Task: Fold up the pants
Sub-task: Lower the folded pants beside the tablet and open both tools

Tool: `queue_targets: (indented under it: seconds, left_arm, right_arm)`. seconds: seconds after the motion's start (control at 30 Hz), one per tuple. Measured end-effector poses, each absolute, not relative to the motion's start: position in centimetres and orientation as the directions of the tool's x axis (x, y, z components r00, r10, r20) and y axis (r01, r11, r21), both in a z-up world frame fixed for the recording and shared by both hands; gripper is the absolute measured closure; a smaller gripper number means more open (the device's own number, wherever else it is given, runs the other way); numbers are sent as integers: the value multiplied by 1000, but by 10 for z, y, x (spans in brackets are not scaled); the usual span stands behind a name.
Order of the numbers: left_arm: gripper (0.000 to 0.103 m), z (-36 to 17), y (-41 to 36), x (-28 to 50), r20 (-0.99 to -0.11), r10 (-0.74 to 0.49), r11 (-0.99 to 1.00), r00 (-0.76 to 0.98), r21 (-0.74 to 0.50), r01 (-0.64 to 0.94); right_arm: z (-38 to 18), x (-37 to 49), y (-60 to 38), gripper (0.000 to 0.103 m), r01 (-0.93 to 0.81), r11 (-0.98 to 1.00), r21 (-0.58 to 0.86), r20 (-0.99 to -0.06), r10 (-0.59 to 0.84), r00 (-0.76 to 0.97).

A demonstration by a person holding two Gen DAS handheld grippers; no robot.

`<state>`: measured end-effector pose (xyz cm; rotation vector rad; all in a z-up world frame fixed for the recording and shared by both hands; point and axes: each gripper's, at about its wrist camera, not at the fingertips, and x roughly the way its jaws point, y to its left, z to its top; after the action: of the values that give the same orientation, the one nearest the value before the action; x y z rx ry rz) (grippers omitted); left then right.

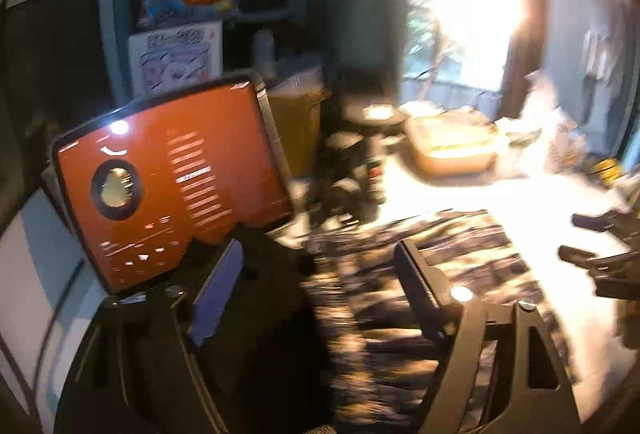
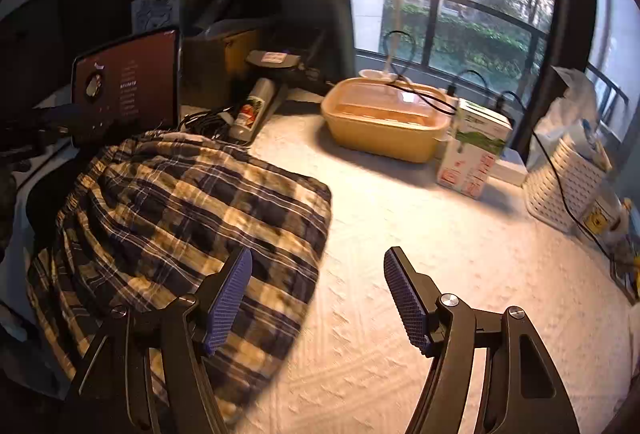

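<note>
1. Right wrist view: the right gripper [image 2: 318,298] hovers with its fingers spread wide and nothing between them — the left pad [image 2: 230,298] hangs over the pants' edge, the right pad over bare cloth.
2. Plaid pants [image 2: 188,230] lie in a rumpled heap on the white textured table cover [image 2: 420,274], at the left, in front of a dark-screened tablet [image 2: 128,82].
3. Behind them: a lying spray can [image 2: 254,110], a lidded yellow container [image 2: 384,118], a carton [image 2: 474,150] and a white basket [image 2: 564,182].
4. Left wrist view — heavily blurred: the left gripper [image 1: 320,286] is likewise spread wide and empty, above the pants [image 1: 420,274]. The tablet [image 1: 172,178] stands just beside its left finger.
</note>
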<state>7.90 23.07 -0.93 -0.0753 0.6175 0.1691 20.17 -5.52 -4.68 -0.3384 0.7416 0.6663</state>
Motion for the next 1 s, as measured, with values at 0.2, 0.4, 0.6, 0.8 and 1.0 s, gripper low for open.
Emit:
queue_targets:
  seconds: [0.2,0.4,0.6,0.8,1.0]
  left_arm:
    - [22,-11,175,73,-562,1,998,827,-56,-39]
    - [22,-14,136,62,-549,-58,996,834,-94,7]
    - [22,-5,106,42,-496,-84,994,864,-104,37]
    - [17,6,81,16,-424,-111,991,899,-116,67]
    - [6,15,63,-5,-379,-46,996,924,-90,12]
  right_arm:
    - [-28,184,-97,32,-612,790,-26,-690,429,583]
    - [-7,151,-139,32,-564,825,-29,-650,413,637]
    - [7,120,-177,32,-512,859,-18,-607,398,688]
    - [21,88,-207,32,-468,883,-20,-560,378,737]
    - [33,56,-226,32,-433,901,-35,-514,355,781]
